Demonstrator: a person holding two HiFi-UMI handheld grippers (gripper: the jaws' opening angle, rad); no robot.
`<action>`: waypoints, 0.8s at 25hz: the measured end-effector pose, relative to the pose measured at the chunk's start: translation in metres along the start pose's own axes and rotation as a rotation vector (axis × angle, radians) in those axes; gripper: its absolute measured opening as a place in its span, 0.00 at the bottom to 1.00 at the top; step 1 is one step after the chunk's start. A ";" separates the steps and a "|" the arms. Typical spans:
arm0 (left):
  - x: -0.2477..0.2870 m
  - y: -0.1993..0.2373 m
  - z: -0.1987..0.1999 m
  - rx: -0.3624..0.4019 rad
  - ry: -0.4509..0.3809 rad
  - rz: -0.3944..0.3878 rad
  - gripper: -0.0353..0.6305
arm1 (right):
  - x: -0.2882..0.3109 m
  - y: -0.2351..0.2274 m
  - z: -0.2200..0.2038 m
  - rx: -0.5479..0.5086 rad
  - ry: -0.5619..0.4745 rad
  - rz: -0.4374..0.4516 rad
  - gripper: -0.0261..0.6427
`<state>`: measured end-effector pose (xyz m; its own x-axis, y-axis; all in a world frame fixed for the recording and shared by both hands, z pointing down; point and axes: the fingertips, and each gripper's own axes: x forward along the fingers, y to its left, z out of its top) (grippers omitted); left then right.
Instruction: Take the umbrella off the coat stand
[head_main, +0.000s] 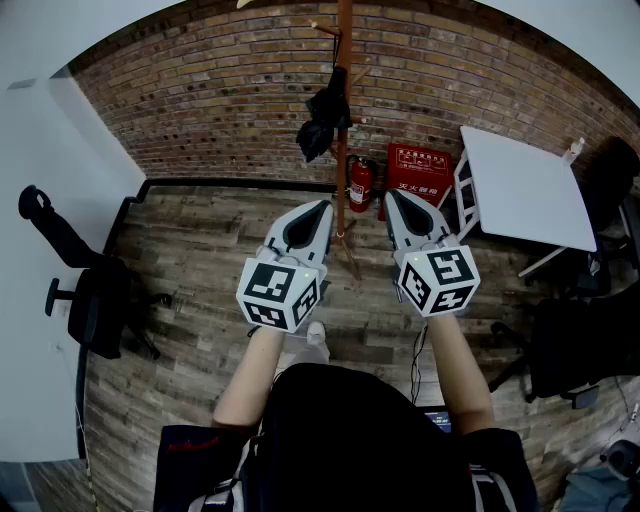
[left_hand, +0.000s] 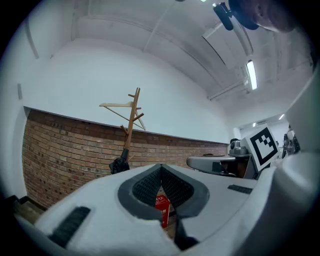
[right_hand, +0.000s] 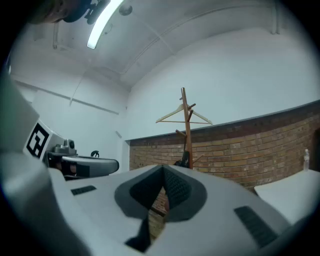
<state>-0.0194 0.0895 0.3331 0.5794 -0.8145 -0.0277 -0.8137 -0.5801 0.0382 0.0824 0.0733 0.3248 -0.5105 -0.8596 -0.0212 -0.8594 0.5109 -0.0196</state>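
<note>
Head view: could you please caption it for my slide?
Left claw and right claw, both shut, face the coat stand with its black umbrella.

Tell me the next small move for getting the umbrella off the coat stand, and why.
Probably carry the right gripper forward toward the black umbrella. It hangs on the wooden coat stand, well ahead of that gripper and the left gripper; both are shut and empty, so nothing is within grasp yet.

This looks like an office: swivel chairs (head_main: 95, 305) and a white table (head_main: 525, 185) stand on a plank floor (head_main: 200, 240) by a brick wall (head_main: 200, 100), with a coat stand (head_main: 343, 130), a fire extinguisher (head_main: 361, 185) and a strip light (left_hand: 251, 75) overhead.
</note>
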 end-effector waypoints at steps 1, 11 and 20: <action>0.001 0.000 0.000 -0.003 0.001 -0.001 0.08 | 0.000 0.000 0.001 0.018 -0.009 -0.001 0.08; -0.004 -0.005 -0.001 -0.027 -0.010 -0.005 0.08 | -0.008 0.004 -0.002 0.028 -0.005 0.010 0.08; 0.000 0.001 -0.007 -0.022 0.009 0.009 0.08 | -0.005 0.003 -0.005 0.057 -0.016 0.021 0.08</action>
<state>-0.0197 0.0890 0.3404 0.5724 -0.8198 -0.0179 -0.8178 -0.5724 0.0607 0.0820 0.0788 0.3300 -0.5279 -0.8485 -0.0377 -0.8451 0.5292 -0.0762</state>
